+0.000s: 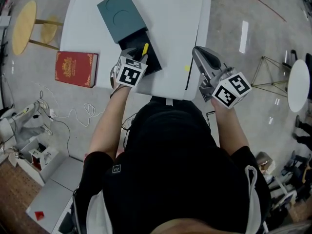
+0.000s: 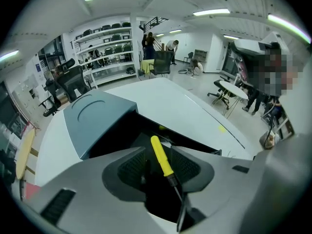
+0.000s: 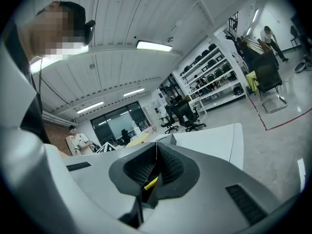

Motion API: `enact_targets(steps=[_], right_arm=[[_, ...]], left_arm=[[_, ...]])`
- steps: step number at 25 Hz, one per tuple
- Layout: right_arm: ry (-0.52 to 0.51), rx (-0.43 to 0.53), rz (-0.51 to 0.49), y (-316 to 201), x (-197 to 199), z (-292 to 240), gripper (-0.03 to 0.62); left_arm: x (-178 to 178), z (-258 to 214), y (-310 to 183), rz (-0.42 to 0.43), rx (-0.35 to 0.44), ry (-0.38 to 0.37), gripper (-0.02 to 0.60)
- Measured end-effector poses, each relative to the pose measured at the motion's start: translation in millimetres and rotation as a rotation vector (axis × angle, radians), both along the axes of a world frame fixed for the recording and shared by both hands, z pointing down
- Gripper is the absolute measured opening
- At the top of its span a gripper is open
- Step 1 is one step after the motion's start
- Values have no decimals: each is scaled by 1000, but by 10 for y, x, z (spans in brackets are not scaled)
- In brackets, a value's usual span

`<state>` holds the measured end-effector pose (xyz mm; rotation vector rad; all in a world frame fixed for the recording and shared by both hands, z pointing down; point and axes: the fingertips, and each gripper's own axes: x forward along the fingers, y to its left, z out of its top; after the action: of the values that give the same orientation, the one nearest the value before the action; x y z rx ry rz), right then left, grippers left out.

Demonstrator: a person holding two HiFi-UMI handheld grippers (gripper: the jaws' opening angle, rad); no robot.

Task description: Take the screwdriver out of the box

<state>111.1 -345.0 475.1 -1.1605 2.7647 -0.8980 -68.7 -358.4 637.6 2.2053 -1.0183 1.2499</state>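
White surface (image 1: 170, 13) was seen carrying the teal box (image 1: 122, 16), drawer open. Left gripper (image 2: 158, 152) was held over the drawer, jaws released and spread; right gripper (image 3: 156, 147) was held aside, jaws closed together. Yellow-handled screwdriver (image 2: 163, 161) was seen lying in the drawer between the left jaws, not gripped.

I read the desk (image 1: 170, 9) as smooth, matt white. The box (image 1: 122, 14) has a matt teal-grey skin and is black inside. The screwdriver (image 2: 161, 156) shows a glossy yellow plastic handle and a dark metal shaft. The left gripper (image 2: 158, 152) has smooth matt grey plastic shells and finely ribbed dark pads (image 2: 132, 168). At left, the red book (image 1: 76, 68) has a slight sheen. The floor (image 1: 229, 18) gleams.
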Motion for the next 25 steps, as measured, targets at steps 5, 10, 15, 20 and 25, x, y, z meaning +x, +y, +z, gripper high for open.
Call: enact_targets(steps=[5,10,15,20,25], right_arm=[[-11,10,12,36,125,-27,29],[-8,27,25,68,224,-113,29],[-3,34,50,83,341,-154,29],[-2,36,65,88,394,-197,29],[-6,25,70,106,427,-249,29]], left_arm=[[108,152,29,56,-59,-49,169],[144,300,52,74,-129,-78,169],[130,391,53,85,-174,-134,157],[133,433,63,104,-203,-173,133],[177,410,86,140,-202,-182,109]])
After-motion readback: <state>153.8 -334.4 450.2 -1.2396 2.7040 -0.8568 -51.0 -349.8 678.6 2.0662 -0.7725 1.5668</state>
